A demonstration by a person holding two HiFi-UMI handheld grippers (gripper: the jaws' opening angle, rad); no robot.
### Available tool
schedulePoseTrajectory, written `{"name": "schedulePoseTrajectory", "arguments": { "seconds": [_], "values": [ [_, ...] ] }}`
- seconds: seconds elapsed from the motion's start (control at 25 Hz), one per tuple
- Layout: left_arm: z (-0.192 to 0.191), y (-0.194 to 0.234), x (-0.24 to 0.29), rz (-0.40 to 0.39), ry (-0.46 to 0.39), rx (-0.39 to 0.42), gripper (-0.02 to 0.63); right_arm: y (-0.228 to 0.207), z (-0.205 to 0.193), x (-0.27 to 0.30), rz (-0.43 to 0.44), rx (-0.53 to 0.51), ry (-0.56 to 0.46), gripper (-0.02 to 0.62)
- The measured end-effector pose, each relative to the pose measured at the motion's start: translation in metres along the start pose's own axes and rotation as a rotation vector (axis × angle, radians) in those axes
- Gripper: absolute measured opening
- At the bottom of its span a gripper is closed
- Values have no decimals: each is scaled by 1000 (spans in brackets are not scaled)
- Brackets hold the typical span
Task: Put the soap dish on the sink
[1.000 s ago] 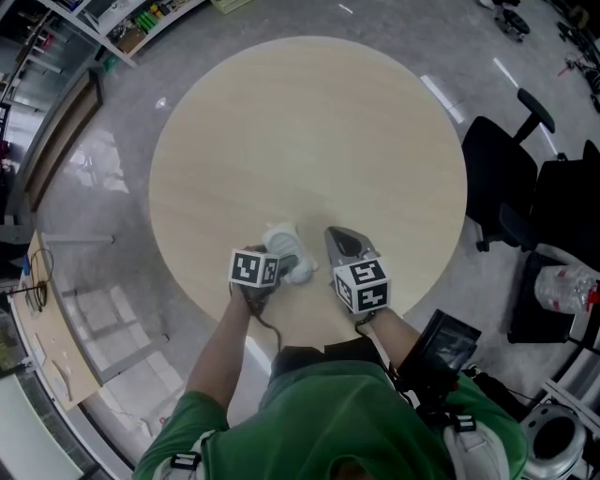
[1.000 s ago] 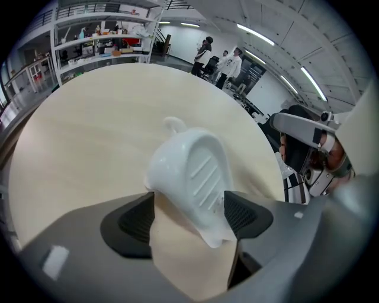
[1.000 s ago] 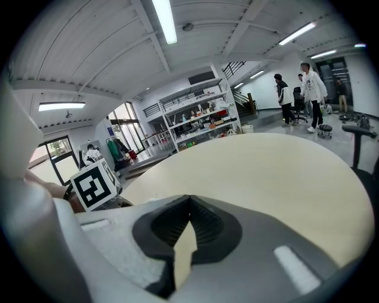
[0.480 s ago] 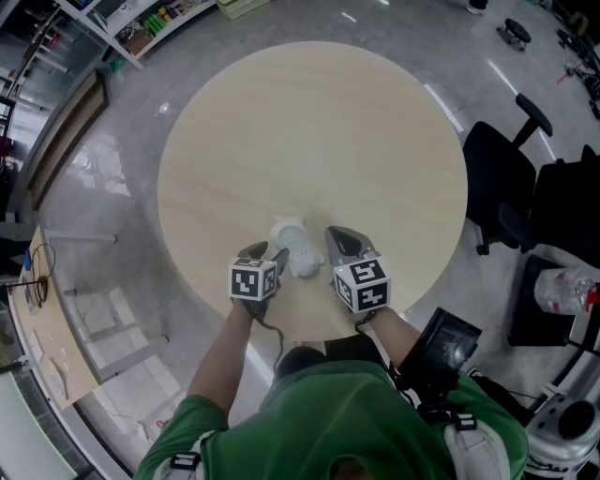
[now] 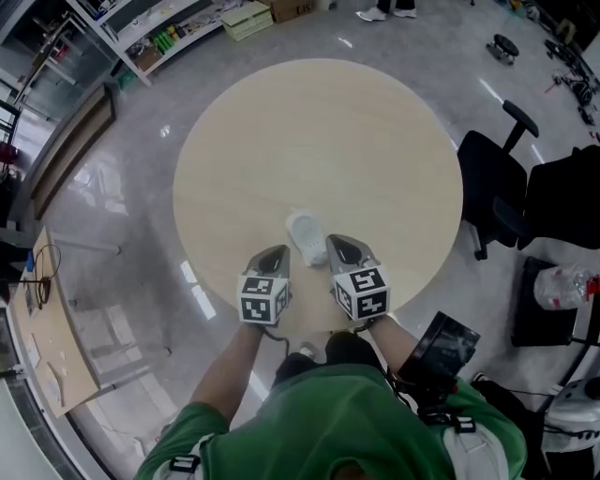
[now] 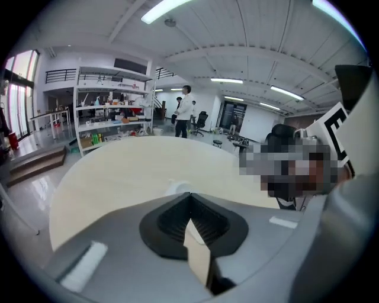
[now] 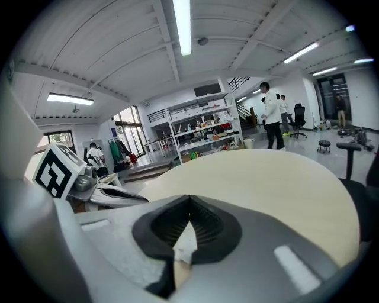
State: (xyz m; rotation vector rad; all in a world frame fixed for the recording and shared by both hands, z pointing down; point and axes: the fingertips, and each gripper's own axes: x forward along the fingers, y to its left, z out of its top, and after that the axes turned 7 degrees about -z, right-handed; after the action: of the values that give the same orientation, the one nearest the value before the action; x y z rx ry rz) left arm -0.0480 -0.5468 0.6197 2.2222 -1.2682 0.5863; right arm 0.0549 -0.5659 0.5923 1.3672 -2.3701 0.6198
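The white soap dish (image 5: 307, 235) lies on the round pale wooden table (image 5: 319, 141), near its front edge, free of both grippers. My left gripper (image 5: 274, 251) hovers just left of and behind it, jaws shut on nothing. In the left gripper view only the dish's white rim (image 6: 177, 188) peeks over the closed left gripper (image 6: 189, 195). My right gripper (image 5: 339, 242) hangs just right of the dish, also shut and empty. The right gripper view shows the right gripper (image 7: 189, 199) with its jaws together over bare tabletop, and the left gripper's body (image 7: 109, 192) beside it. No sink is in view.
A black office chair (image 5: 497, 187) stands right of the table, with a water bottle (image 5: 562, 286) on a stand nearer me. Shelving (image 5: 159, 28) and a low wooden bench (image 5: 56, 141) line the left side. People in white stand far off (image 6: 185, 112).
The left gripper let go of the soap dish, shut, and drew up and back toward me. The right gripper also pulled back. The dish stays on the table.
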Motion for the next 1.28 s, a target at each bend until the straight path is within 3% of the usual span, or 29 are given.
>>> {"name": "schedulePoseTrajectory", "arguments": {
  "seconds": [0.88, 1.28],
  "values": [
    [33, -73, -162, -109, -384, 123, 6, 104, 23, -127, -97, -107, -187, 2],
    [13, -124, -206, -140, -448, 147, 6, 128, 4, -199, -124, -128, -225, 2]
  ]
}}
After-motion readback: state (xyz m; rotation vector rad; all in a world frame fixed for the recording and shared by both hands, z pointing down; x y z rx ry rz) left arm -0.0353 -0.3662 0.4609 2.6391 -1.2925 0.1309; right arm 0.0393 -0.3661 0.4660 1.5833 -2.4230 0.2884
